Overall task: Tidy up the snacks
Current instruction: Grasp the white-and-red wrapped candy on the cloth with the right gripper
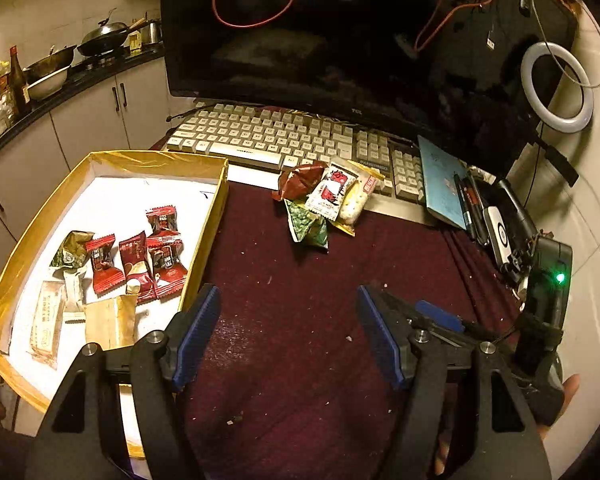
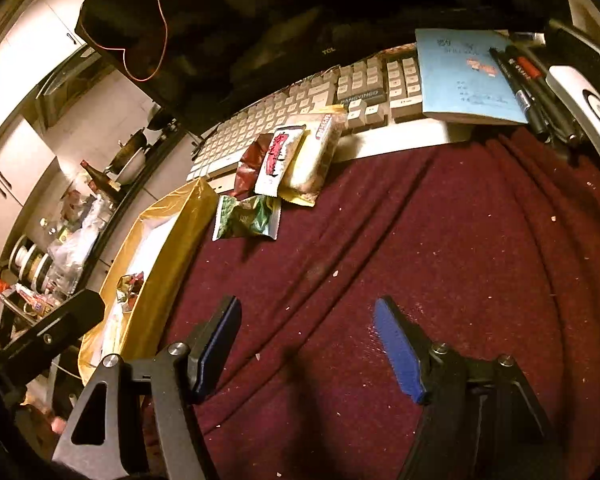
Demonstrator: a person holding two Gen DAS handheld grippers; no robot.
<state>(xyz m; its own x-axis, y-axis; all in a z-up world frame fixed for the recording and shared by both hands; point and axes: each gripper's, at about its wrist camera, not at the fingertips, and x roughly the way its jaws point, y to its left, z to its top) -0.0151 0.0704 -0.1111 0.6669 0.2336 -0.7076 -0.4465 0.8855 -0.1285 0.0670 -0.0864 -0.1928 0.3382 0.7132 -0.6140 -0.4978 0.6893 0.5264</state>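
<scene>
surface: a table under a dark red cloth [image 1: 300, 320], creased and speckled with crumbs.
box: a shallow yellow-rimmed box [image 1: 204, 236] with a white floor sits at the table's left edge.
box contents: small red packets [image 1: 162, 220], a dark red sachet [image 1: 134, 256], a green-gold packet [image 1: 70, 248] and pale wrapped bars [image 1: 48, 320] lie loose inside it.
loose snacks: a small heap lies at the far middle of the table, leaning on the front edge of the keyboard [image 1: 260, 136]: a green packet [image 2: 246, 218] nearest, a dark red wrapper [image 2: 250, 168], a white packet with red print [image 2: 280, 160] and a pale yellow-edged pack [image 2: 314, 156] overlapping one another.
left gripper [image 1: 288, 336]: released, blue pads wide apart with nothing between them, above bare cloth just beside the box's right wall.
right gripper [image 2: 306, 344]: released, jaws spread and empty, above the cloth, well short of the heap.
far edge: a dark monitor [image 1: 340, 32] stands behind the keyboard.
right edge: a light blue booklet [image 2: 460, 76] rests partly on the keyboard, with dark pens [image 2: 528, 88] beside it.
</scene>
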